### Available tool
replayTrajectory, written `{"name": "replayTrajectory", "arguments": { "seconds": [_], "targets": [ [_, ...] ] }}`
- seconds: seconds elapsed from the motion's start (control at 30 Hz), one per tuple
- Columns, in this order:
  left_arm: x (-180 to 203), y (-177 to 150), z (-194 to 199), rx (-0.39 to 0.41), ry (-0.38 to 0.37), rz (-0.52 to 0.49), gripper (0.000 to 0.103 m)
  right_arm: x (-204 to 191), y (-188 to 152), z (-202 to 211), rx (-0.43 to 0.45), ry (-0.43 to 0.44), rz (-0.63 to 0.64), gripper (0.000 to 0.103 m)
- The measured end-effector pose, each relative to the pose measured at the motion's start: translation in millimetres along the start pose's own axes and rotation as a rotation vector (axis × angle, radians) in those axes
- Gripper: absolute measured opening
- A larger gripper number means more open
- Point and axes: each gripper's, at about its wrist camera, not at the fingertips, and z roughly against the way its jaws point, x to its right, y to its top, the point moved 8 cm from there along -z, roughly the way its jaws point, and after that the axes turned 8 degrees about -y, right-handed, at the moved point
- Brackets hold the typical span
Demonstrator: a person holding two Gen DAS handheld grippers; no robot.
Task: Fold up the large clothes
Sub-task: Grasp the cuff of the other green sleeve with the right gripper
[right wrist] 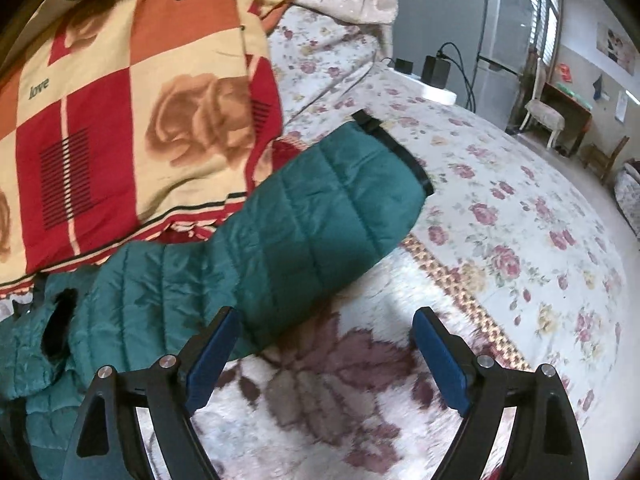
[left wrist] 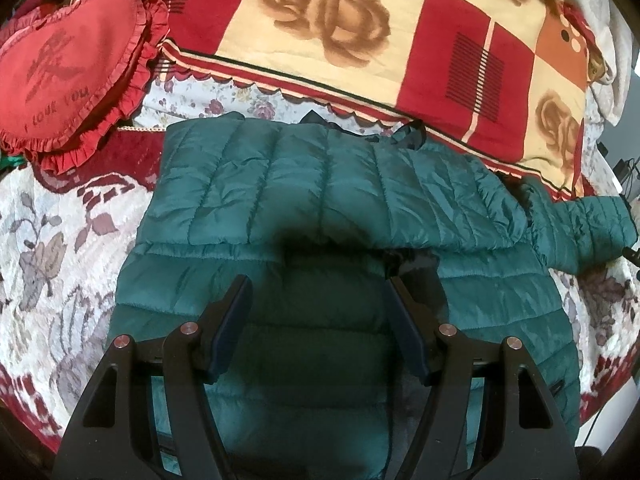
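Observation:
A dark green quilted puffer jacket (left wrist: 328, 184) lies spread on the bed. One sleeve is folded across its upper body in the left wrist view. My left gripper (left wrist: 320, 292) is open and empty, hovering over the jacket's middle. In the right wrist view the other sleeve (right wrist: 320, 216) stretches out to the right with its black-edged cuff (right wrist: 394, 148) on the floral sheet. My right gripper (right wrist: 324, 324) is open and empty, just above the bed beside the sleeve's lower edge.
A red and cream rose blanket (left wrist: 360, 32) lies folded behind the jacket. A red heart cushion (left wrist: 68, 68) sits at the left. A power strip with chargers (right wrist: 432, 80) lies at the bed's far edge. Chairs (right wrist: 548, 116) stand beyond.

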Motion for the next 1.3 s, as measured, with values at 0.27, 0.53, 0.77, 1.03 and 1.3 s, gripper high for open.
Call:
{"name": "replayTrajectory", "arguments": {
  "seconds": [0.27, 0.53, 0.77, 1.03, 1.3],
  "targets": [
    [1, -5, -3, -0.014, -0.002, 0.001, 0.068, 14, 17, -21, -0.005, 0.104, -0.097, 0.087],
    [1, -6, -10, -0.03, -0.01, 0.008, 0.068, 27, 36, -47, -0.041, 0.2, -0.255, 0.087],
    [1, -9, -16, -0.048, -0.006, 0.002, 0.068, 21, 51, -61, -0.023, 0.169, -0.25, 0.087],
    [-4, -12, -22, -0.062, -0.004, 0.023, 0.068, 25, 60, -72, -0.015, 0.114, -0.241, 0.065],
    [-3, -15, -23, -0.067, -0.001, 0.019, 0.068, 30, 62, -62, 0.017, 0.135, -0.218, 0.016]
  ]
}}
